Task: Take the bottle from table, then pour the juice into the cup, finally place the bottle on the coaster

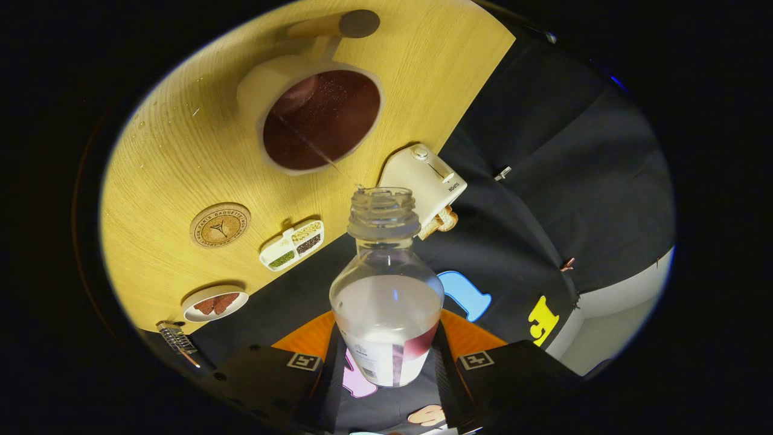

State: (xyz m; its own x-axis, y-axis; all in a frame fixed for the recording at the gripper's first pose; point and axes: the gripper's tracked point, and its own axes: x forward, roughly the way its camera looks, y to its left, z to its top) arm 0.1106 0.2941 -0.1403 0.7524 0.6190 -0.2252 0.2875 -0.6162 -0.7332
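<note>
My gripper (386, 368) is shut on a clear plastic bottle (386, 284), both fingers pressing its labelled body. The bottle is uncapped and tilted, its open mouth (381, 194) pointing toward a cream cup (317, 118) with a wooden handle. A thin stream of liquid runs from the mouth into the cup, which holds dark reddish juice. Little liquid shows in the bottle. A round cork coaster (220, 225) lies on the wooden table (181, 151), beside the cup and beyond my fingers.
A small divided white tray of seeds (292, 244) sits near the coaster. A white dish with reddish pieces (214, 304) lies by the table's edge. A cream toaster-like box (423, 181) stands just beyond the bottle's mouth. Water drops dot the table.
</note>
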